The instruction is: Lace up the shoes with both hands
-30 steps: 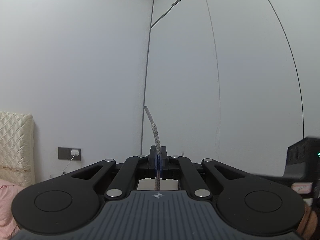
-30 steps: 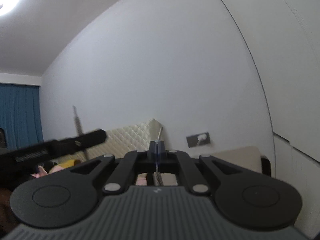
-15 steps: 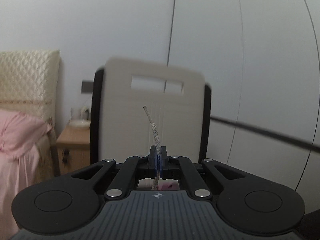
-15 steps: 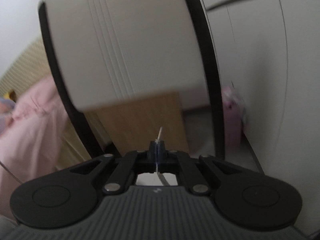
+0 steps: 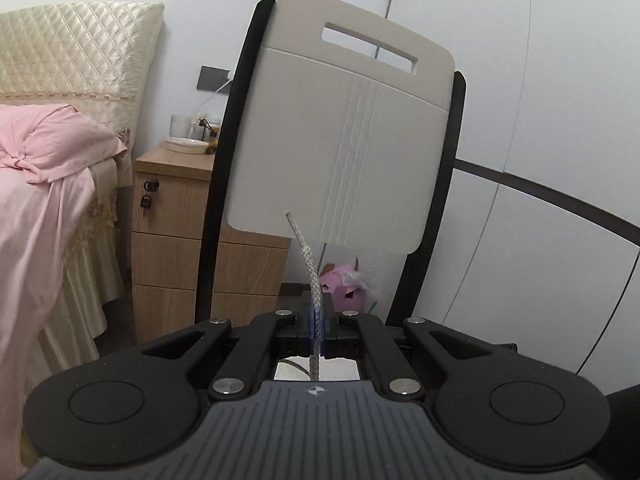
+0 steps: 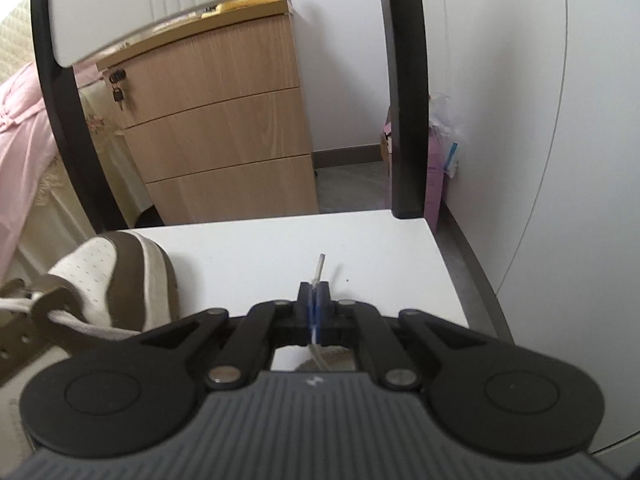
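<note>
My left gripper (image 5: 316,320) is shut on a grey woven shoelace (image 5: 310,264) whose clear-tipped end curves up past the fingers. My right gripper (image 6: 314,300) is shut on the other lace end (image 6: 319,266), only its clear tip poking out ahead. In the right wrist view a brown and cream shoe (image 6: 108,276) lies on the white chair seat (image 6: 320,248), to the left of the right gripper, with a cream lace (image 6: 80,322) threaded through its brown eyelet strip. The shoe does not show in the left wrist view.
The chair's grey backrest (image 5: 344,136) with black frame (image 6: 404,100) stands just ahead. Behind it are a wooden drawer cabinet (image 6: 224,128), a bed with pink bedding (image 5: 44,184), a pink box (image 5: 344,284) on the floor and white wardrobe doors (image 5: 540,120) to the right.
Both grippers have dropped from high up, facing wall and ceiling, down to the chair. The right one now tilts onto the seat and the shoe. Each keeps its lace end.
</note>
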{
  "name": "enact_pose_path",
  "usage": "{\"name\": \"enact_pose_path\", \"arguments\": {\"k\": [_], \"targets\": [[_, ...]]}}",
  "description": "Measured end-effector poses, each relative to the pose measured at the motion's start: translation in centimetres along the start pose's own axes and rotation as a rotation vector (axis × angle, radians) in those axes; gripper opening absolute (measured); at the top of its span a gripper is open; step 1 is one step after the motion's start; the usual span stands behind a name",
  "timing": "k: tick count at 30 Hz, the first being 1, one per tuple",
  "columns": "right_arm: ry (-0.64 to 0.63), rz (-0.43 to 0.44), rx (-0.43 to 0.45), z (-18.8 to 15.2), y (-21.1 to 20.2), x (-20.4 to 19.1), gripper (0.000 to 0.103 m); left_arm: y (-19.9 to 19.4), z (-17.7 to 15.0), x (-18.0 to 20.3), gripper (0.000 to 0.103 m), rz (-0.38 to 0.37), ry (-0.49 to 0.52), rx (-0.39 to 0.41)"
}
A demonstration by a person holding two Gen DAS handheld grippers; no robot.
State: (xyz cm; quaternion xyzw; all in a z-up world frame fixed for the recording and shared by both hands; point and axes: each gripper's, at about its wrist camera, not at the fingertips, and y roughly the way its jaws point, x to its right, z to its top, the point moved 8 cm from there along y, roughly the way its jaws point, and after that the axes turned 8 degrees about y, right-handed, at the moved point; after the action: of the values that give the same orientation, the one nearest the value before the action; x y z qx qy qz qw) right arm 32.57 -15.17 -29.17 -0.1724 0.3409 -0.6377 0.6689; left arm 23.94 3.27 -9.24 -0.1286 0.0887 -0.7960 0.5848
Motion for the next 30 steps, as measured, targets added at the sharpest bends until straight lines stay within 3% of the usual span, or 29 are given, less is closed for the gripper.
{"name": "enact_pose_path", "arguments": {"k": [2,4,8,9,10,12,17,21,30], "targets": [[-0.005,-0.004,-0.001,-0.1,0.1,0.1,0.003,0.0,-0.2,-0.1,0.003,-0.007,-0.001,0.0],[-0.024,-0.014,0.011,2.6,0.3,0.7,0.004,-0.1,-0.3,-0.2,0.003,-0.013,-0.003,-0.004],[-0.057,-0.013,0.025,2.7,0.7,0.0,0.008,0.0,-0.8,-0.3,0.003,-0.021,0.001,-0.013],[-0.062,-0.008,0.025,2.8,0.8,-0.2,0.022,0.1,-0.9,-0.3,0.003,-0.022,0.003,-0.015],[-0.066,-0.006,0.021,2.7,0.9,-0.4,0.049,0.1,-1.0,-0.3,0.003,-0.025,0.008,-0.019],[-0.076,-0.001,0.013,2.7,1.0,-0.7,0.072,0.1,-1.0,-0.2,0.003,-0.034,0.007,-0.021],[-0.127,-0.014,-0.008,2.4,1.5,-1.6,0.085,0.2,-0.9,-0.1,0.003,-0.042,-0.005,-0.015],[-0.122,-0.047,-0.02,2.4,1.9,-1.3,0.101,0.1,-1.0,-0.2,0.003,-0.05,-0.015,-0.01],[-0.122,-0.059,-0.027,2.5,2.1,-1.2,0.103,-0.4,-1.2,0.0,0.003,-0.058,-0.015,0.001]]}}
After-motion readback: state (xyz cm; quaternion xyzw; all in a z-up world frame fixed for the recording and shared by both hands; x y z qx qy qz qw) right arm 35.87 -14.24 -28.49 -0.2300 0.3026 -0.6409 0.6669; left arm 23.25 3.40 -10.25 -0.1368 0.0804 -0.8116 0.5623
